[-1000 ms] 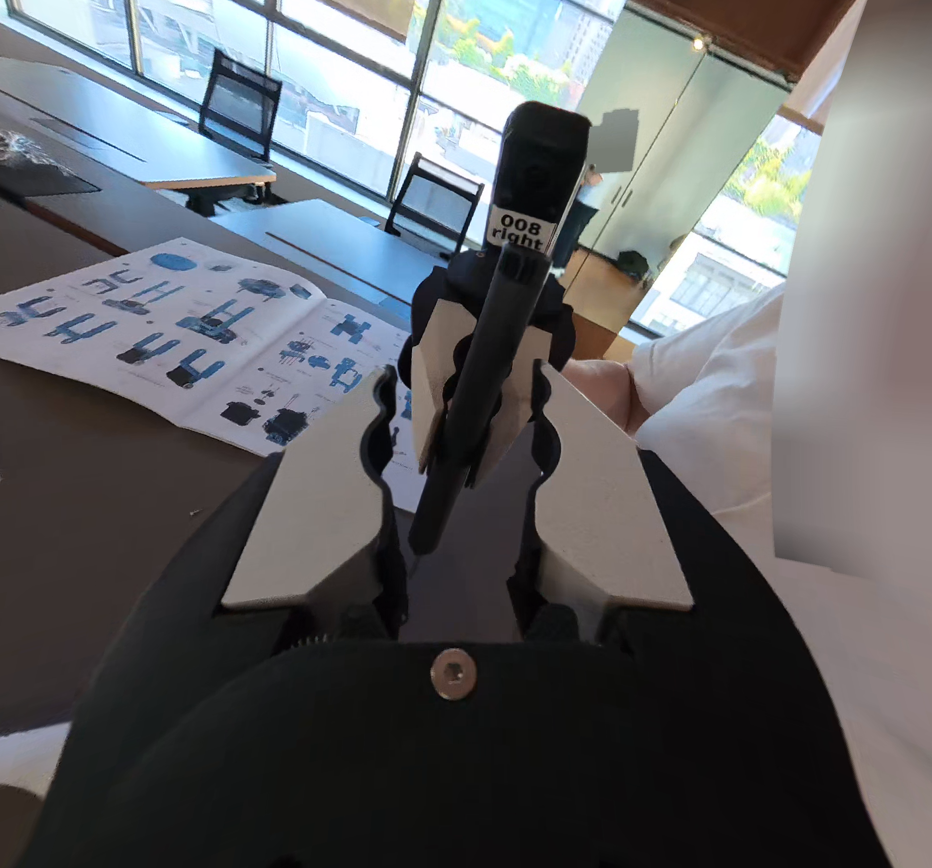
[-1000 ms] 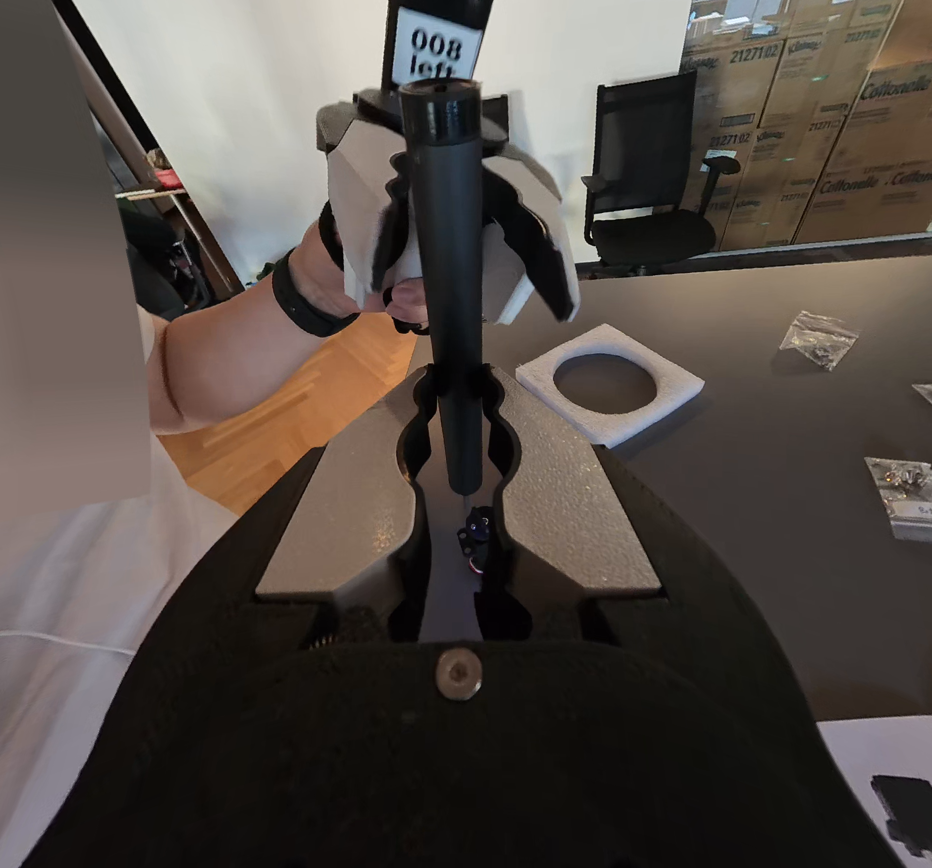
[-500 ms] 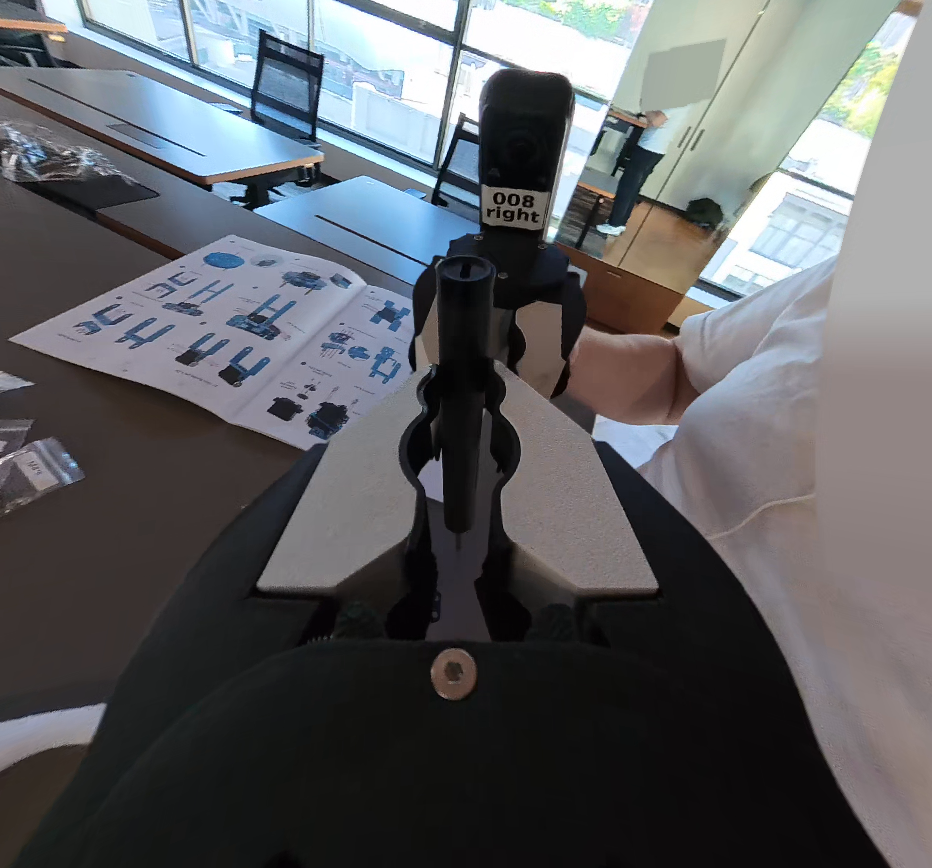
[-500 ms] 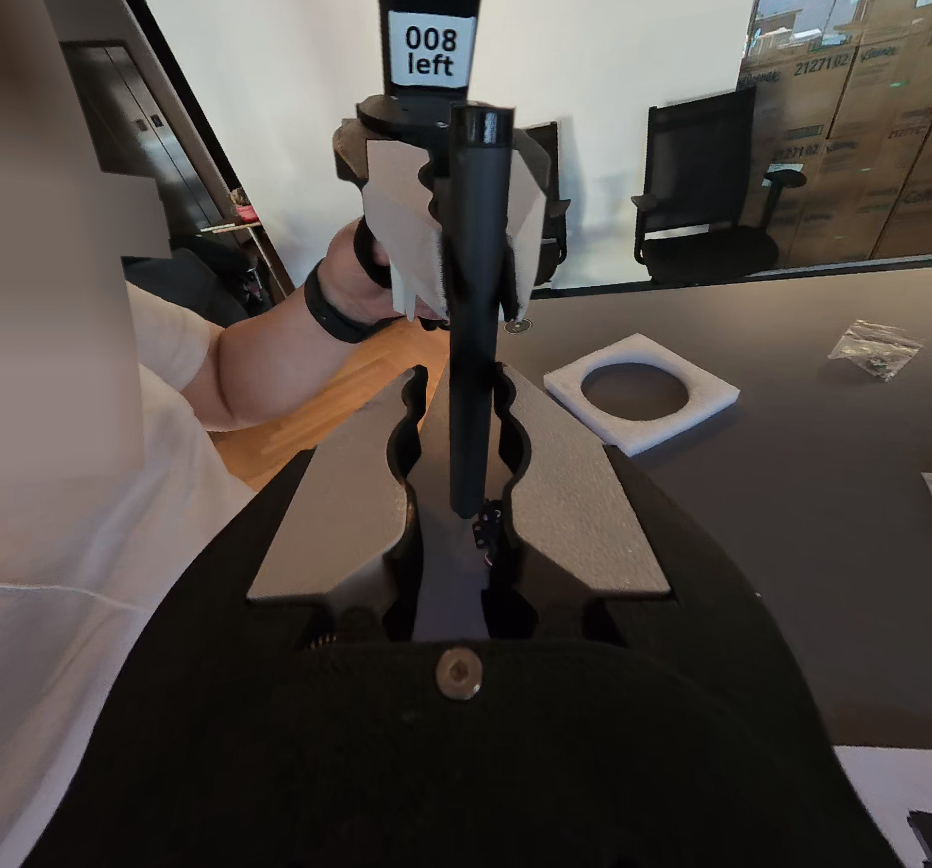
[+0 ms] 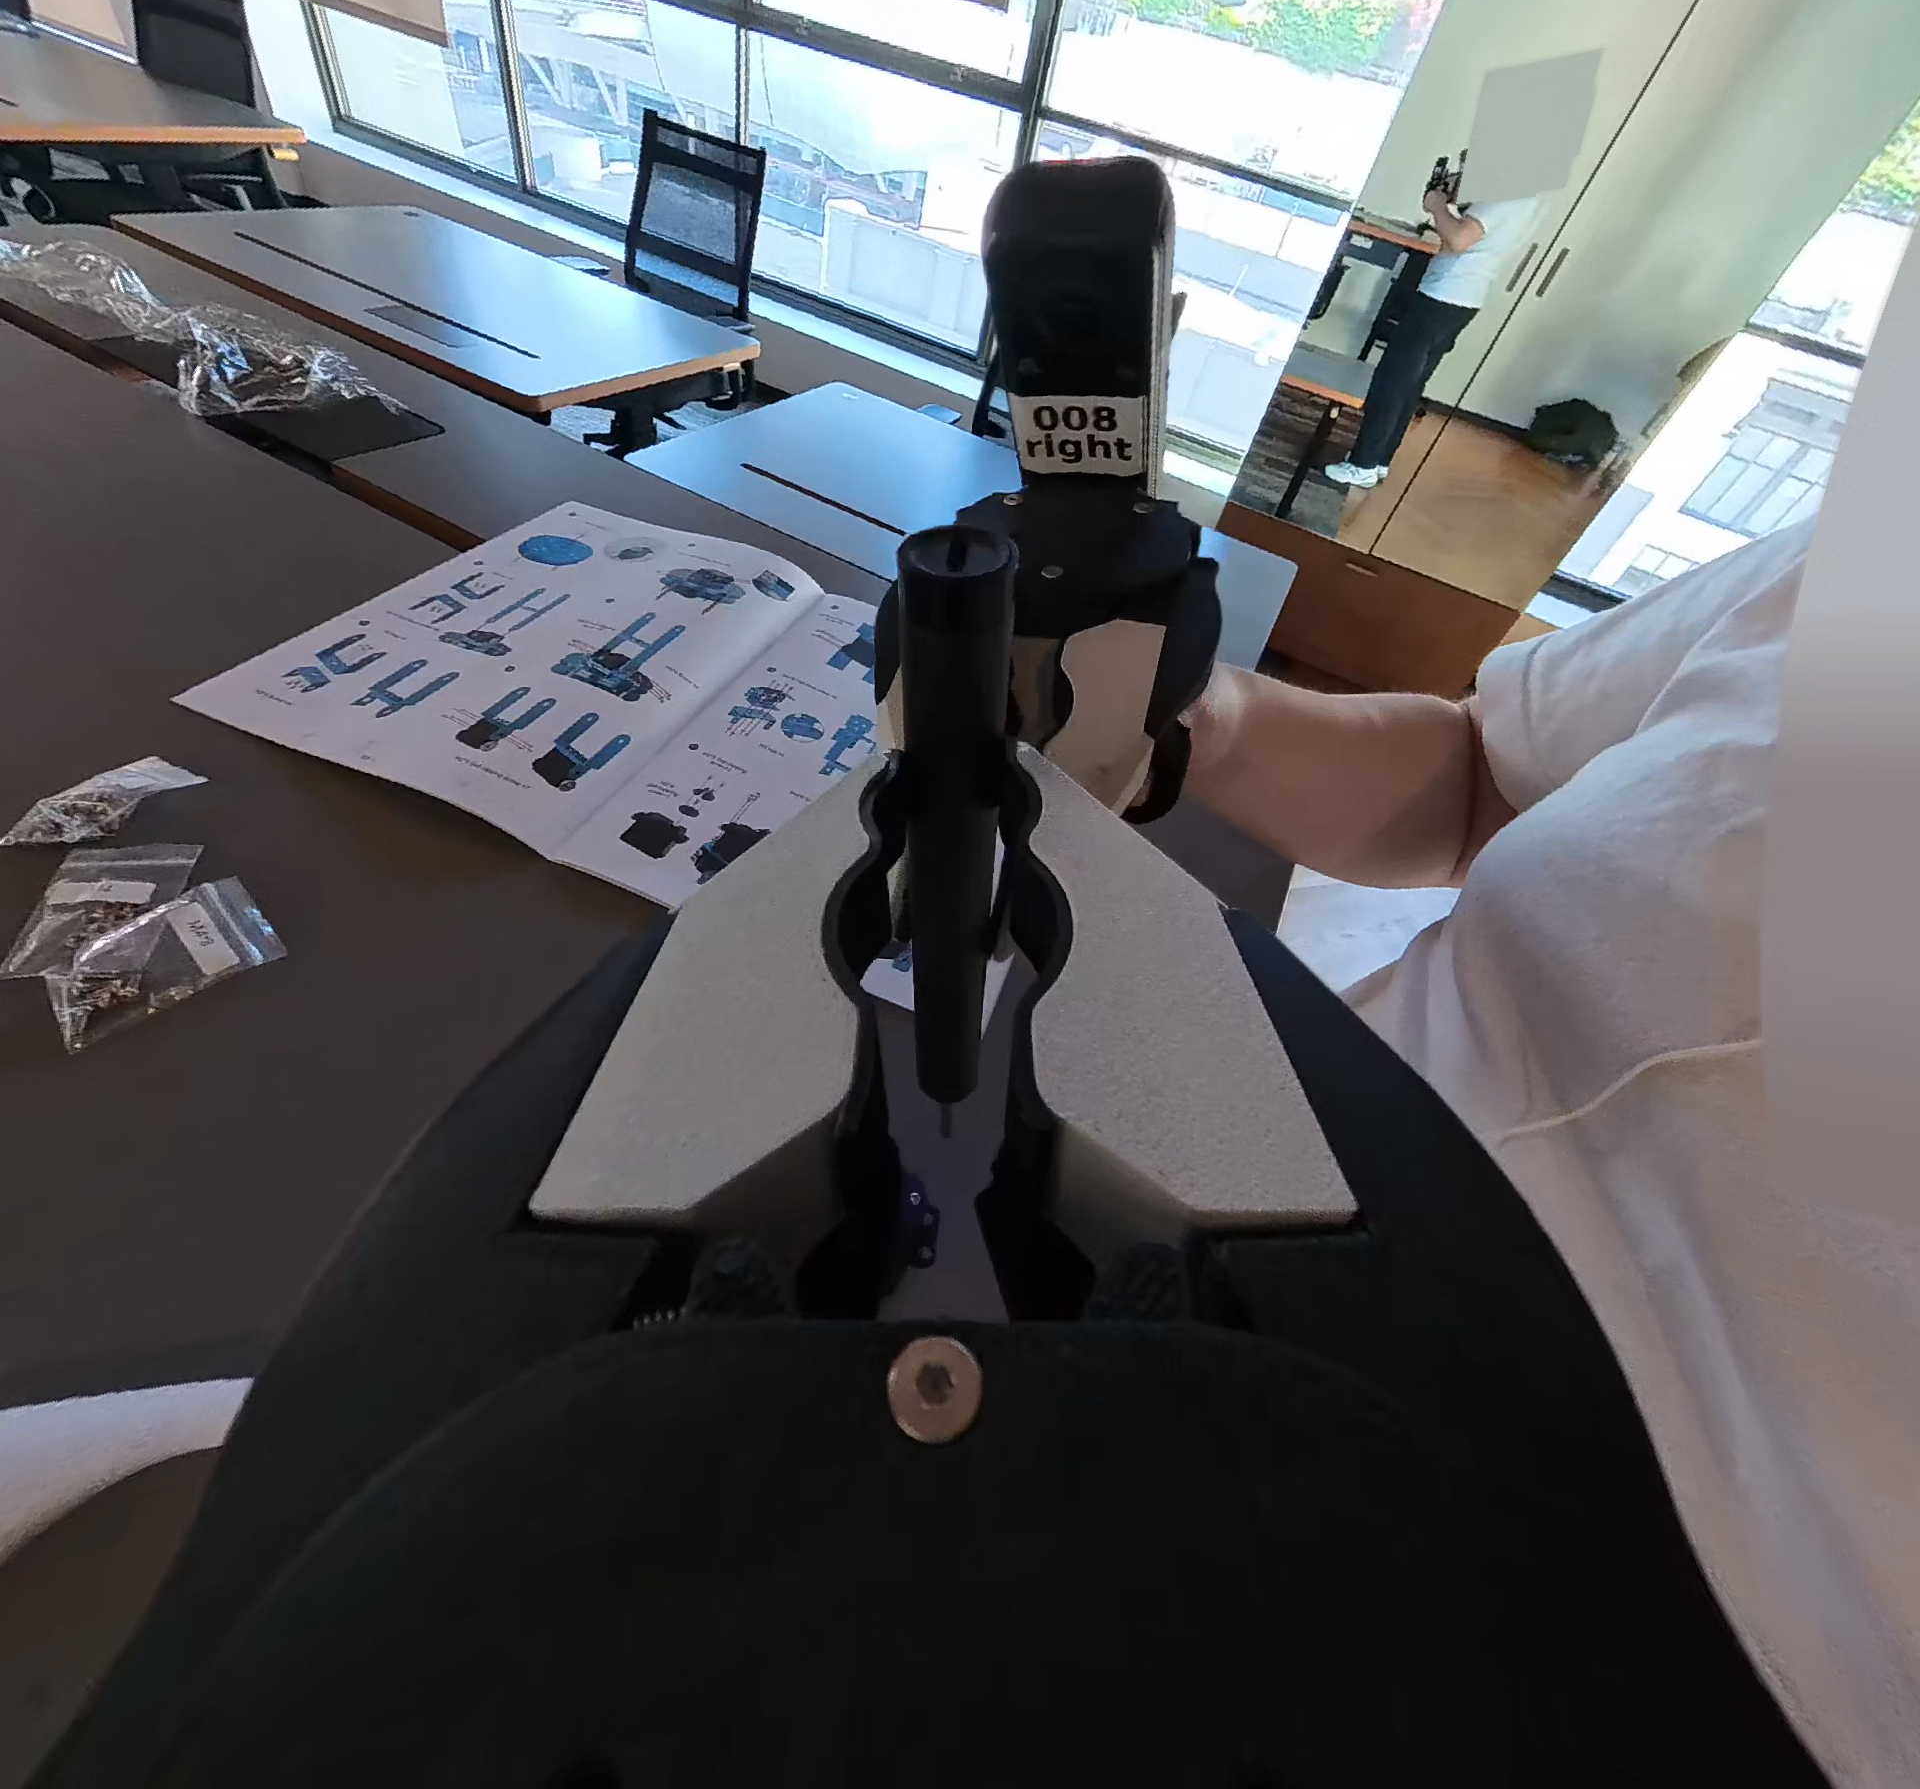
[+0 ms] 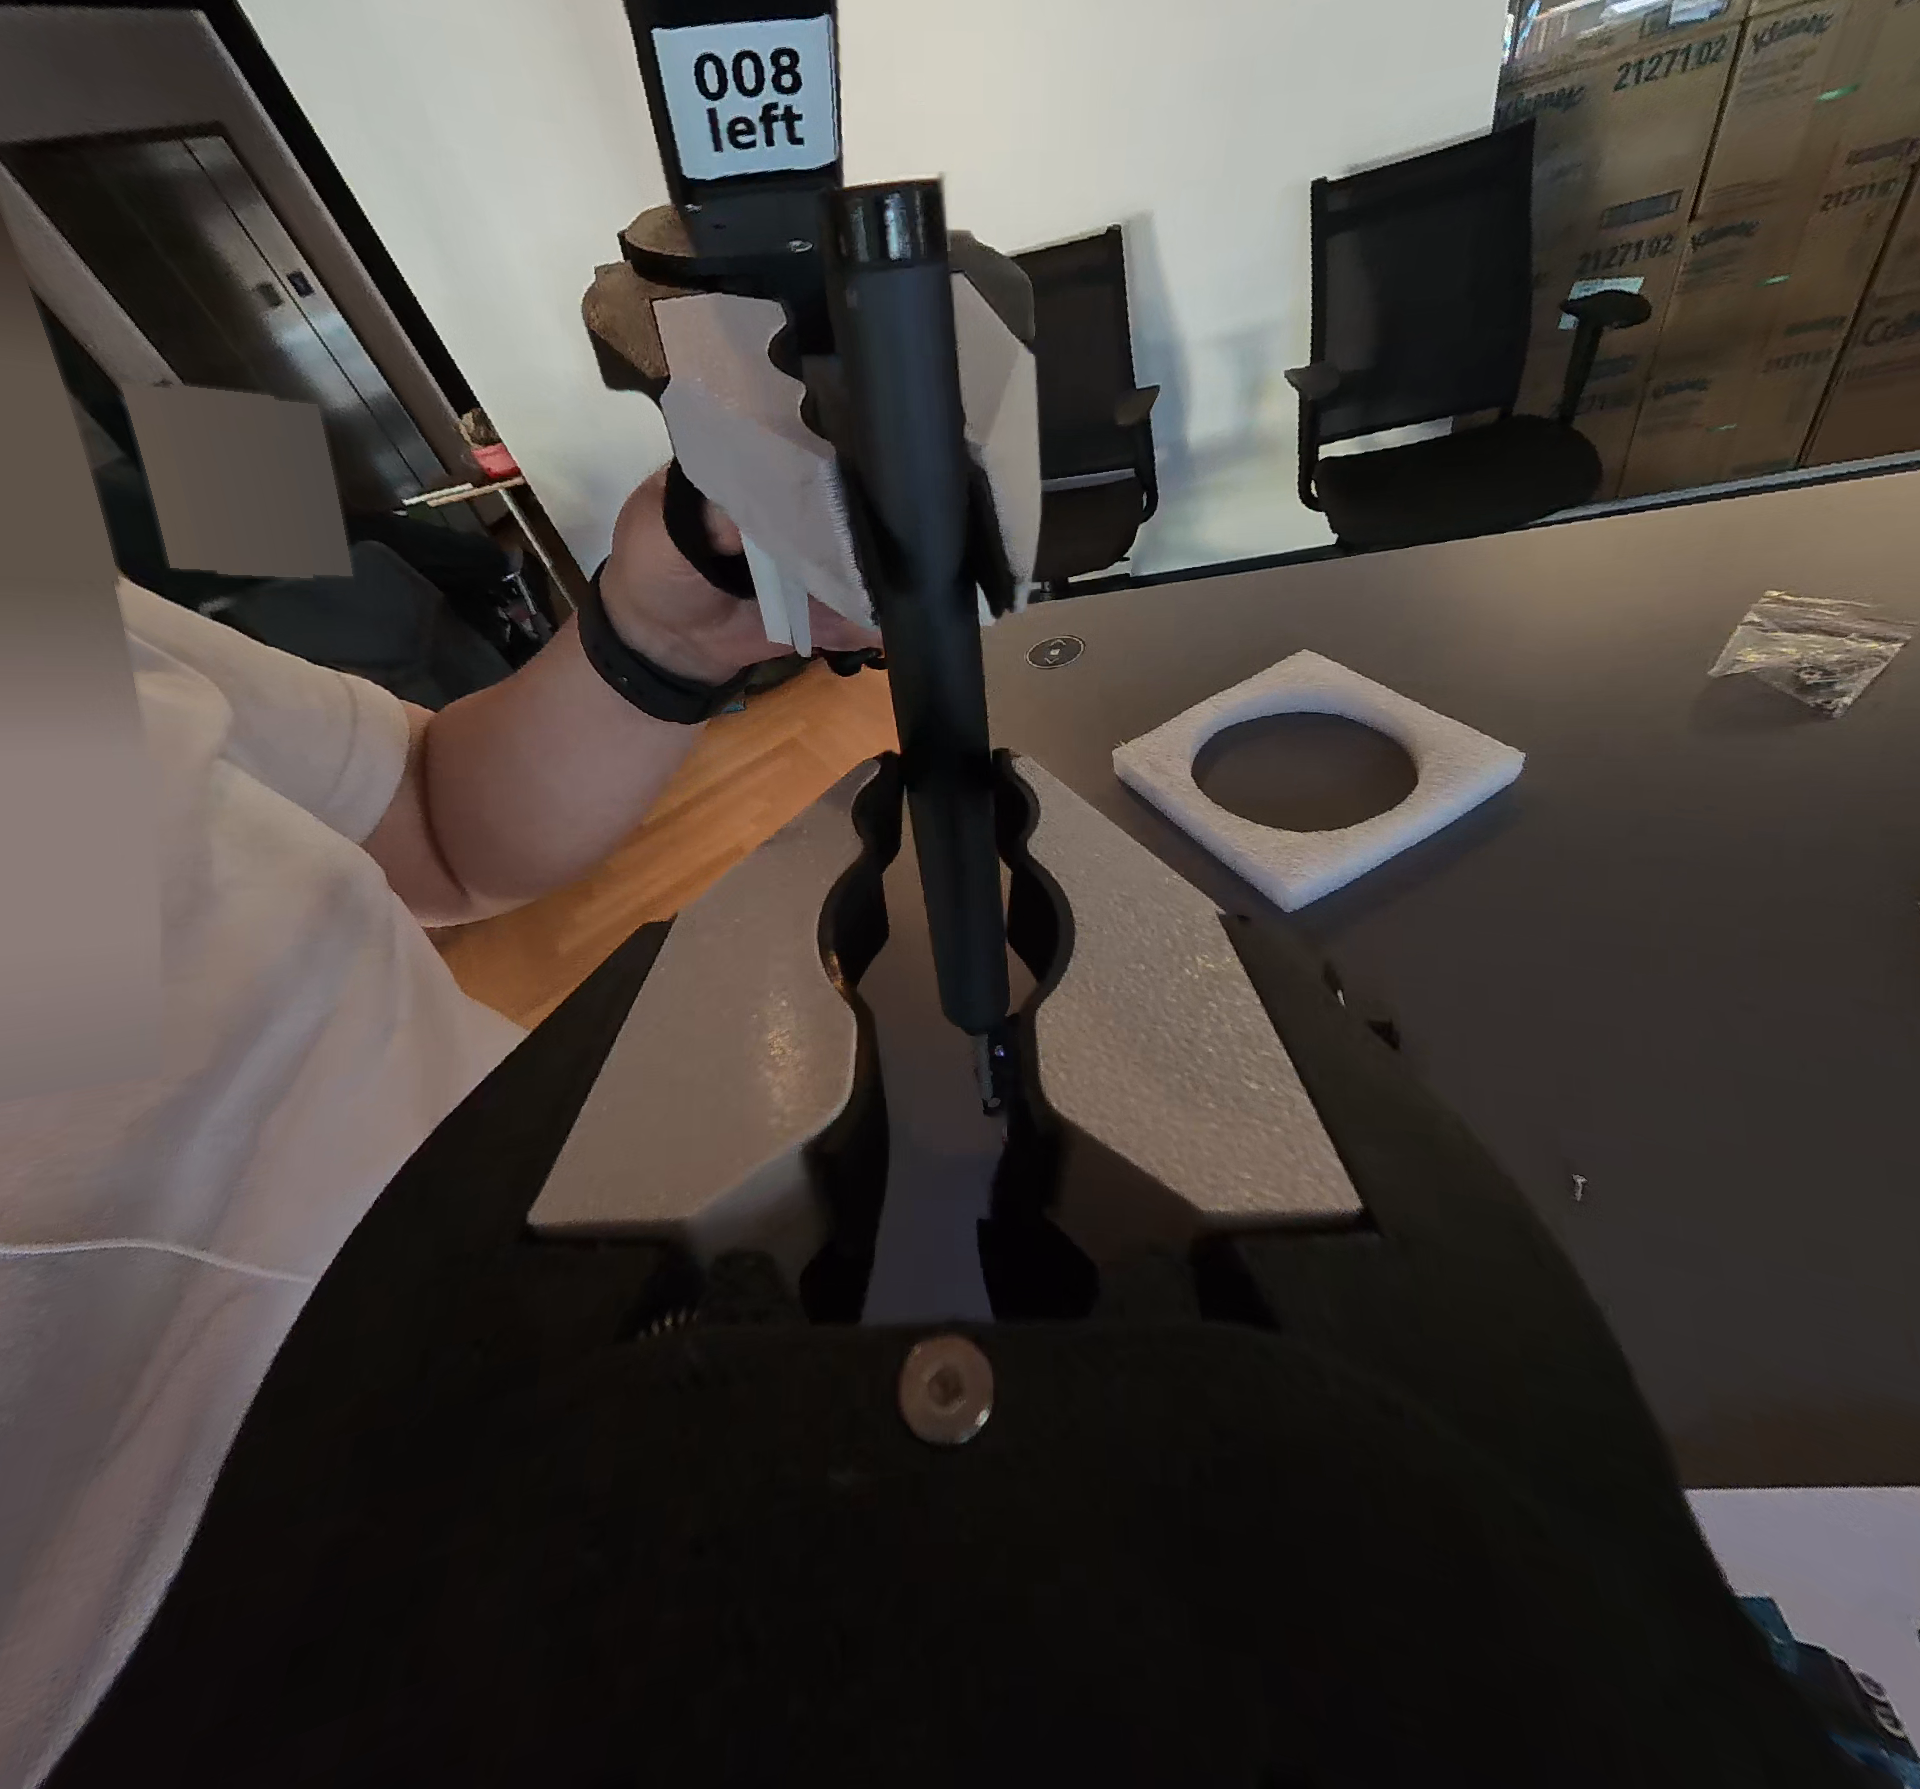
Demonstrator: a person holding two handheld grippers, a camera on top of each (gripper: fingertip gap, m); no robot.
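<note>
A black rod-shaped screwdriver [image 5: 951,659] stands nearly upright with its thin bit pointing down. My left gripper [image 5: 951,778] is shut on its shaft. My right gripper [image 6: 945,773] is shut on the same shaft [image 6: 904,389], facing the left one. In the left wrist view the right gripper [image 5: 1070,700] sits just behind the rod. In the right wrist view the left gripper [image 6: 883,492] holds the rod higher up. A small dark blue part [image 6: 992,1074] shows below the bit, through the finger gap. Both grippers are above the dark table [image 5: 260,1116].
An open instruction booklet [image 5: 540,679] lies on the table with small bags of screws [image 5: 135,939] to its left. A white foam square with a round hole [image 6: 1320,773] and another bag [image 6: 1808,648] lie on the other side. The person's white shirt [image 5: 1621,908] is close by. Tip to tip, the grippers are about 4 cm apart.
One second ago my left gripper was open around the tilted rod held by the right gripper. The left has since closed on it, and the rod now stands more upright.
</note>
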